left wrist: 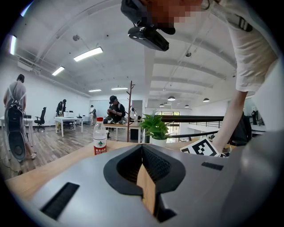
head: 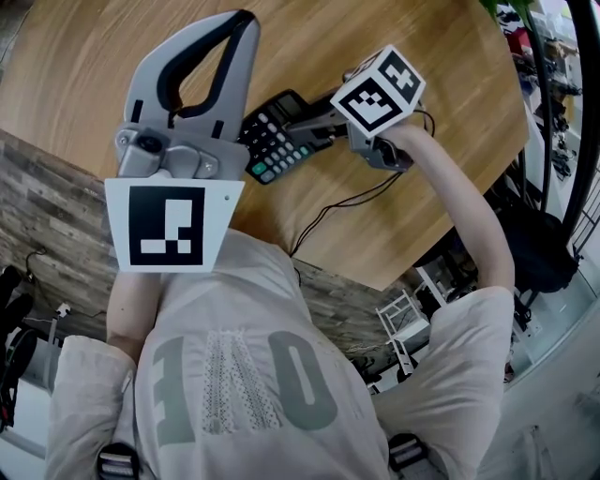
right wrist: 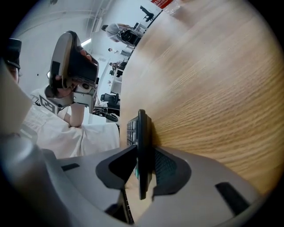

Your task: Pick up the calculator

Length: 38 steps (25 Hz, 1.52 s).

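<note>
A black calculator [head: 275, 138] with white and green keys lies on the round wooden table [head: 441, 178]. My right gripper [head: 305, 127], under its marker cube, reaches in from the right and is shut on the calculator's near end. In the right gripper view the calculator [right wrist: 142, 133] stands edge-on between the two pads, which press on both faces. My left gripper [head: 242, 23] is held up above the table to the left of the calculator, apart from it. Its fingers meet at the tips and hold nothing. In the left gripper view that gripper [left wrist: 143, 150] points out level over the table.
A thin black cable [head: 342, 202] runs across the table from the right gripper towards the near edge. In the left gripper view a water bottle [left wrist: 100, 137] and a potted plant [left wrist: 155, 128] stand at the table's far side. Beyond them several people sit or stand at desks.
</note>
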Each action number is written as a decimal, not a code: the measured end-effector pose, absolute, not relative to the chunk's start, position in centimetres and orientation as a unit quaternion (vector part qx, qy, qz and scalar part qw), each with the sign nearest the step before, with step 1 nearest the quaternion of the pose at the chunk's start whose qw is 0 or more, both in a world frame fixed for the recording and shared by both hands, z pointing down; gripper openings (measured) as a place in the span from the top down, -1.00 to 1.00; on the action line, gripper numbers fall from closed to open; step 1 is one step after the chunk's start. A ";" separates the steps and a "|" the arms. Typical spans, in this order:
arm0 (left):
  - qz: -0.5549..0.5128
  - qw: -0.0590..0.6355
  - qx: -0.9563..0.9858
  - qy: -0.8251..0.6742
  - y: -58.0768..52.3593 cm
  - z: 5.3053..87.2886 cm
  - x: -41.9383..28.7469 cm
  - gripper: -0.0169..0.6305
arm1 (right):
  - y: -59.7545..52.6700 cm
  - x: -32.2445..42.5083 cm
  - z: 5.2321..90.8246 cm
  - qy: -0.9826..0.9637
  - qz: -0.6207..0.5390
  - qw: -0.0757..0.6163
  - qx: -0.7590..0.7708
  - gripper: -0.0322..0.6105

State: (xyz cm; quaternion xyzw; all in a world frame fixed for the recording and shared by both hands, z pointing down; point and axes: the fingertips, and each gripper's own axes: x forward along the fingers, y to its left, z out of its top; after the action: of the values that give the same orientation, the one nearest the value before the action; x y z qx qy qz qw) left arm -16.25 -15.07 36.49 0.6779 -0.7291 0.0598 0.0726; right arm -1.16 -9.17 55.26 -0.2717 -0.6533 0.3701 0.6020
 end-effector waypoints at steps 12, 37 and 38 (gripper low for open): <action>0.049 0.057 0.673 -0.736 -14.0 35.2 -16.7 0.92 | -10.0 -1.3 53.9 -0.685 0.321 0.611 -0.234 0.59; 0.017 -0.120 0.707 -0.697 -12.4 19.6 -10.3 0.92 | -21.5 -0.1 27.3 -0.937 0.233 0.201 0.165 0.59; 0.004 -0.118 0.708 -0.696 -12.3 19.1 -10.1 0.92 | -21.4 0.5 26.4 -0.938 0.230 0.182 0.183 0.59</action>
State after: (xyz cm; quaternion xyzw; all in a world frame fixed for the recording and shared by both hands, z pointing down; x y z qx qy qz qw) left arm -10.14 -12.29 19.08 0.7082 -0.6960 0.0042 -0.1181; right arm 0.53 -21.41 26.43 0.1828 -0.9382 0.2304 0.1823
